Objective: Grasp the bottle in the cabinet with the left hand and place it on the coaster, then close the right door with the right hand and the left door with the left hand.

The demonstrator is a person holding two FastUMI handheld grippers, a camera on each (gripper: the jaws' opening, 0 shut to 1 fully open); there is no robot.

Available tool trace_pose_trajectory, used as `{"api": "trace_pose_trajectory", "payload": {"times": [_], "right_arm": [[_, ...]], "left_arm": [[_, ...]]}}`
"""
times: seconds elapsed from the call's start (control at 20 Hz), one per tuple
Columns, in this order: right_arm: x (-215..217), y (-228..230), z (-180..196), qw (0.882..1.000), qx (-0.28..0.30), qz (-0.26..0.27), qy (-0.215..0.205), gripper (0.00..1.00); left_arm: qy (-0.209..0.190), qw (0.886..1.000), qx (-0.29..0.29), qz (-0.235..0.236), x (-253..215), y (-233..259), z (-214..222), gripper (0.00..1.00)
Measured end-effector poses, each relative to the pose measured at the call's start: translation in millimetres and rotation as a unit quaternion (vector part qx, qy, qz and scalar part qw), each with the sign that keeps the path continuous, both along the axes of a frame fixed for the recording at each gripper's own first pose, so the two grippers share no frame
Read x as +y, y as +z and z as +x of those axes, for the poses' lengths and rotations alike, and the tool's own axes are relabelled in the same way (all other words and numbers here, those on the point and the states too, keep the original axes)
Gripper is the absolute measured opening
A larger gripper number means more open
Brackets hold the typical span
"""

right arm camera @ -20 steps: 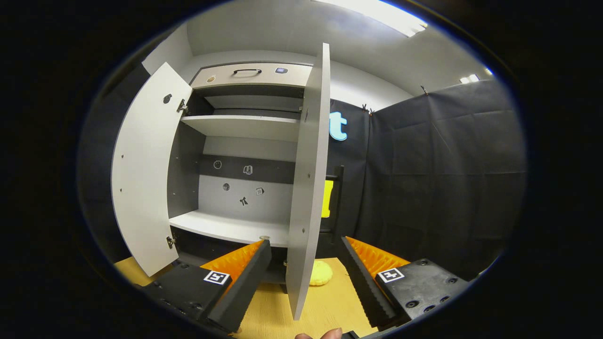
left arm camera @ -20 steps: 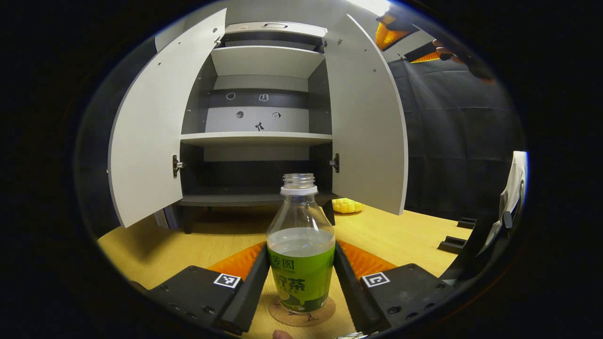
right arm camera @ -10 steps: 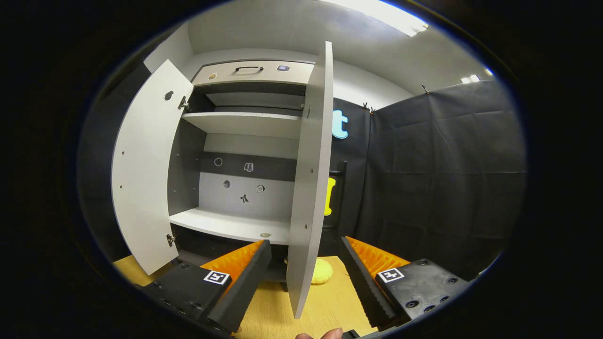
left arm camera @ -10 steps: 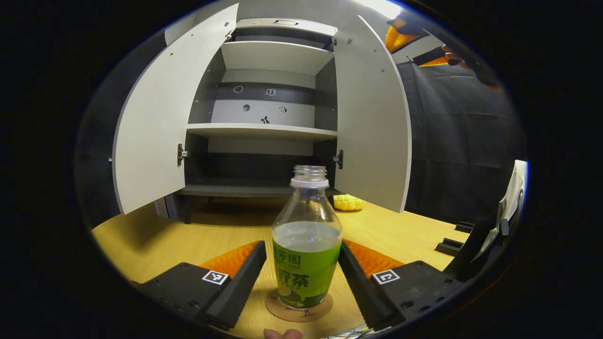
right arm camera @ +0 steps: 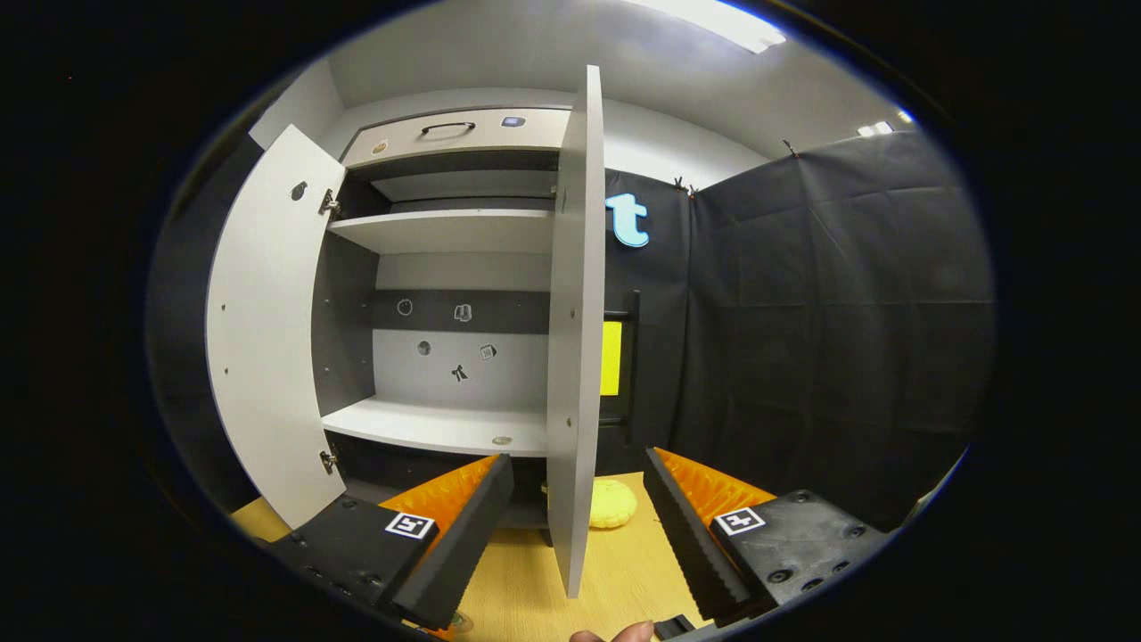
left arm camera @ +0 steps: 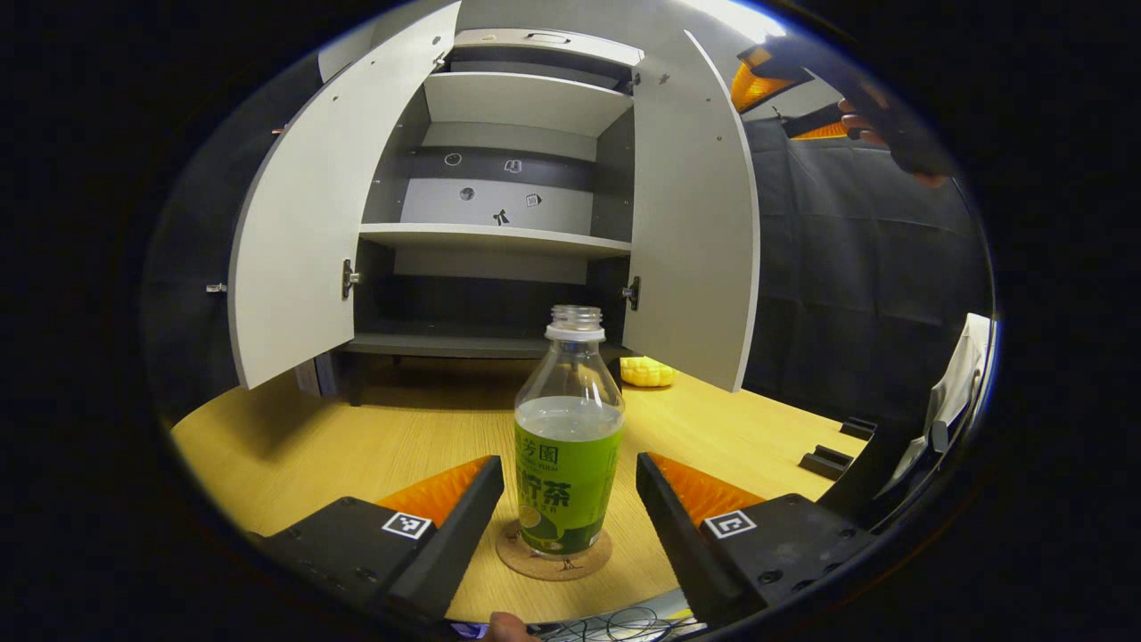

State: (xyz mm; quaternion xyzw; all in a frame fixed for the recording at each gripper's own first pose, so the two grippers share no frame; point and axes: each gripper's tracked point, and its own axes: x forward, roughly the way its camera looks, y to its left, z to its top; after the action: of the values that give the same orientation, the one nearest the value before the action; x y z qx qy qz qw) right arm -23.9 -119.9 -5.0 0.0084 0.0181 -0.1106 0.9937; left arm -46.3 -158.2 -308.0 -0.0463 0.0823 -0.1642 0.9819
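Between parted fingers (left arm camera: 481, 508), bottle (left arm camera: 568, 446) on coaster (left arm camera: 554, 560)

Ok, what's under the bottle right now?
The bottle stands upright on a round cork coaster, which lies on the wooden table. The coaster's rim shows around the base; its middle is covered by the bottle.

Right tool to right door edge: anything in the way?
Nothing. In the right gripper view the right tool, open, faces the right door edge-on, with bare air above the table between them.
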Motion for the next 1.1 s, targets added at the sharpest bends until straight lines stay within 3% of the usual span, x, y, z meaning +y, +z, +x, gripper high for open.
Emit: {"api": "trace_pose_trajectory", "payload": {"times": [0.2, 0.45, 0.8, 1.1], "right_arm": [[-15.4, 10.2, 2.1, 1.000, 0.001, -0.016, 0.006, 0.98], [-66.7, 17.2, 12.7, 1.000, -0.001, 0.009, -0.026, 0.98], [-128.4, 7.8, 34.4, 0.999, 0.024, -0.003, -0.040, 0.98], [-144.6, 18.8, 75.8, 1.000, 0.007, 0.013, -0.025, 0.98]], "left_arm": [[0.031, 0.999, 0.003, -0.018, 23.7, 41.8, -13.0, 0.95], [0.100, 0.994, -0.033, -0.014, 87.4, 124.2, -12.8, 0.95], [0.200, 0.977, -0.066, 0.008, 182.0, 210.3, -12.7, 0.95], [0.257, 0.963, -0.072, 0.024, 217.3, 242.8, -4.2, 0.95]]}}
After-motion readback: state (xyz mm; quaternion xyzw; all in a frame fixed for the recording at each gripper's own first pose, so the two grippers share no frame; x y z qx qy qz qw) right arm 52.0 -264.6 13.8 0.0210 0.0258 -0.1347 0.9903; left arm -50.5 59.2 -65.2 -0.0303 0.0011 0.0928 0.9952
